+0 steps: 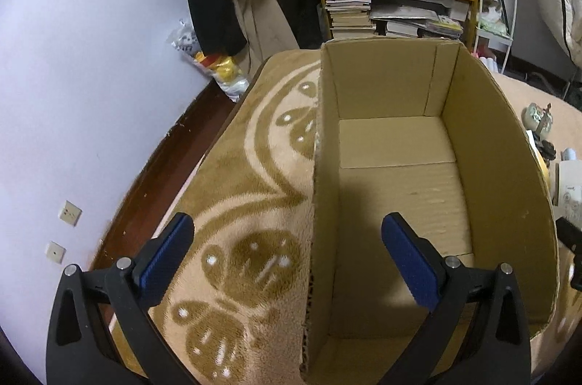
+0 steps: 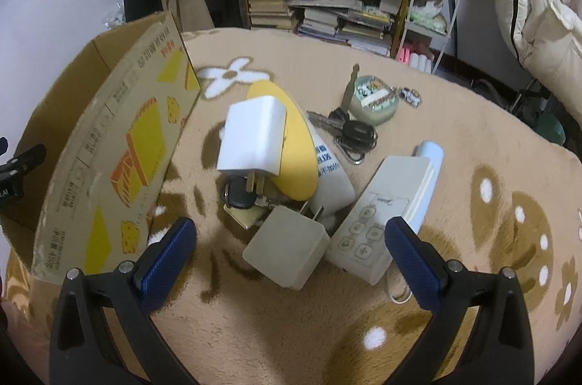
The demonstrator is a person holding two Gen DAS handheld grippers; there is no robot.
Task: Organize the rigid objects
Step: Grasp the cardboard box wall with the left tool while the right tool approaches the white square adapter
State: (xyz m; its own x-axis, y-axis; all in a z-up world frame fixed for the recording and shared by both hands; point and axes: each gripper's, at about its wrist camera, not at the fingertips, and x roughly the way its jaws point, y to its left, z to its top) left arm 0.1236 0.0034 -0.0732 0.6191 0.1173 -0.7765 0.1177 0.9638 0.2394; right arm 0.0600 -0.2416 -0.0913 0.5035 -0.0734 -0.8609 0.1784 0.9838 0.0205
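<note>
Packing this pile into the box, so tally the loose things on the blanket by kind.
White square plug-in chargers: 2
White remote controls: 2
Black car keys: 2
Round green tin: 1
Yellow-lidded white tub: 1
Total: 8

Plush, fuzzy pile is seen across the tan blanket (image 1: 247, 203), soft and matt. The cardboard box (image 1: 502, 188) is shown as raw brown corrugated board, dull inside, with faint ribbing on its floor; printed yellow and orange ink is carried on its outer wall. Textured blue rubbery pads (image 1: 167, 257) are fitted on matt black plastic arms of the left claw (image 1: 287, 257), with small bright metal pins. Smooth white plastic is presented by the charger (image 2: 251, 137), its brassy metal prongs showing; a duller beige plastic by the second charger (image 2: 287, 247) and the remote control (image 2: 378, 217). Metal keys (image 2: 327, 121) glint faintly.
</note>
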